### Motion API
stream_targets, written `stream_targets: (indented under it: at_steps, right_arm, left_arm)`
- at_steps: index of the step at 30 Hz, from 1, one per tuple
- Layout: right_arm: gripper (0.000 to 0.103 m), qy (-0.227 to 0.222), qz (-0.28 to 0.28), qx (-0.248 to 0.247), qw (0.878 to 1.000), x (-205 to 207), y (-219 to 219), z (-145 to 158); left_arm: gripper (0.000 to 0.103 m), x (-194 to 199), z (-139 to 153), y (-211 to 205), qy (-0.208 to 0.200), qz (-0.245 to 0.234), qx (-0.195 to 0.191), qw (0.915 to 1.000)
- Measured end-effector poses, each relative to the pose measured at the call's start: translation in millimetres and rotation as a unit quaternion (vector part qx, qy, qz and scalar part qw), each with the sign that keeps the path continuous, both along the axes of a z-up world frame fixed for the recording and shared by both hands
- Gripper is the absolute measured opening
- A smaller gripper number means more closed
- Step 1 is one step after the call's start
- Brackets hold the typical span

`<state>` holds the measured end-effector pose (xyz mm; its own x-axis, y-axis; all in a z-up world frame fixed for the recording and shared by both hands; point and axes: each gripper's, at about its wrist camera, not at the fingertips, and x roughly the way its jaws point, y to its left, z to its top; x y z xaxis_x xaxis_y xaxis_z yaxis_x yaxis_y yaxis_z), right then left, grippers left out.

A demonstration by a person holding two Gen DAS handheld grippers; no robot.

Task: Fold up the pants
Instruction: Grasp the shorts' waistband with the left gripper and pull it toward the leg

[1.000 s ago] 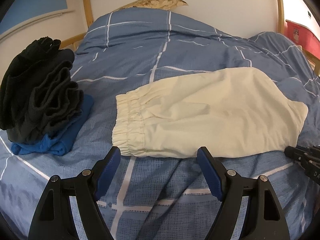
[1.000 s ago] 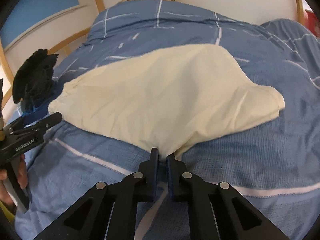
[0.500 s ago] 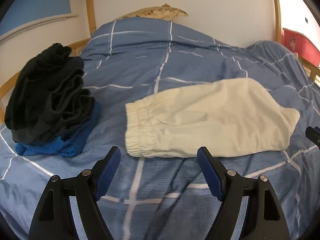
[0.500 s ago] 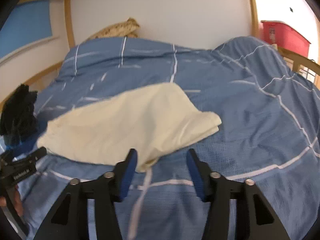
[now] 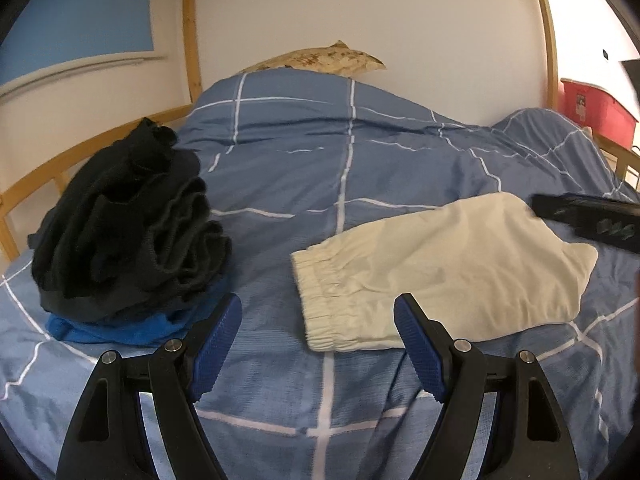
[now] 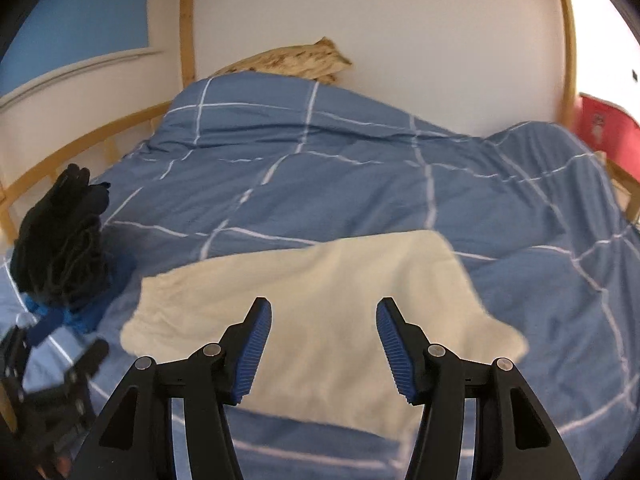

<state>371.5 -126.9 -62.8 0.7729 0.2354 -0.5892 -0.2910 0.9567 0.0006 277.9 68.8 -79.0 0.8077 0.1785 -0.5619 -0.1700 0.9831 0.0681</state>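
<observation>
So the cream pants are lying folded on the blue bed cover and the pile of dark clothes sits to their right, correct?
Not quite: the pile of dark clothes sits to the left of the cream pants, not the right. Both wrist views show it. The pants do lie folded on the blue bed cover.

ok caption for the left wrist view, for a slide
Open left gripper above folded cream pants on a blue duvet, dark clothes pile alongside.

No text you can read in either view, a label on the red box point(image 5: 581, 104) by the bed too small and blurred to make out, marks on the right gripper point(image 5: 592, 220) body smeared by motion, illegible
</observation>
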Motion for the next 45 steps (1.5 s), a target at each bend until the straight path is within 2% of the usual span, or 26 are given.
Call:
stream_targets:
  at_steps: [5, 8, 13, 19, 26, 28, 32, 41, 45]
  right_arm:
    - [0.056, -0.01, 0.02, -0.013, 1.0, 4.1, 19.8, -39.7]
    - [0.056, 0.007, 0.021, -0.02, 1.0, 8.8, 20.8, -59.9]
    - [0.056, 0.049, 0.02, 0.027, 0.998, 19.9, 13.2, -74.6]
    - [0.056, 0.04, 0.02, 0.013, 0.999, 17.9, 15.8, -79.6]
    - [0.056, 0.052, 0.018, 0.005, 0.999, 18.0, 16.6, -87.7]
    - [0.056, 0.054, 0.018, 0.003, 0.998, 18.5, 17.7, -89.5]
    - [0.056, 0.056, 0.019, 0.0, 0.998, 18.2, 19.1, -91.3]
    - [0.056, 0.06, 0.018, -0.001, 0.998, 18.3, 19.9, -94.1]
    - [0.056, 0.061, 0.018, 0.002, 0.998, 18.8, 19.6, -94.6]
  left_arm:
    - [0.075, 15.7, -11.2, -5.4, -0.008, 0.022, 0.024, 0.9994]
    - [0.071, 25.7, -19.8, -0.3, -0.012, 0.048, 0.022, 0.9985]
    - [0.067, 40.0, -34.5, 8.2, 0.013, 0.057, 0.0, 0.9983]
    - [0.057, 51.7, -49.1, 19.3, 0.041, 0.052, -0.057, 0.9962]
    - [0.055, 57.4, -67.0, 27.3, 0.069, 0.05, -0.112, 0.9901]
    - [0.055, 58.8, -71.9, 31.4, 0.077, 0.047, -0.138, 0.9864]
    - [0.055, 59.8, -81.5, 43.3, 0.084, 0.049, -0.205, 0.9738]
    - [0.054, 72.5, -86.6, 29.5, 0.098, 0.057, -0.215, 0.9701]
    - [0.047, 72.5, -86.0, 32.2, 0.09, 0.062, -0.231, 0.9668]
